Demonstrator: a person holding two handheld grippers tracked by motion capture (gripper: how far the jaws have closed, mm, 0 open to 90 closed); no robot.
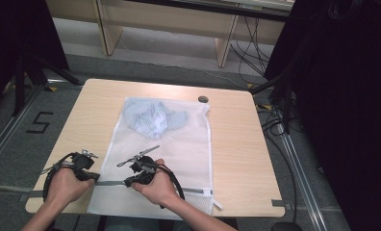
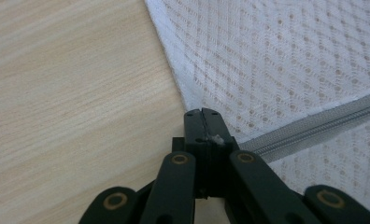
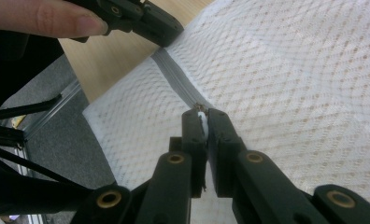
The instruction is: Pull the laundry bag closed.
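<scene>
Two grippers pinch white mesh bag's (image 1: 179, 144) grey zipper (image 2: 314, 123)

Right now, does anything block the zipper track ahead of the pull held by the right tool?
Nothing visible: the right tool pinches the zipper pull, and the grey zipper track lies flat and bare toward the left tool.
</scene>
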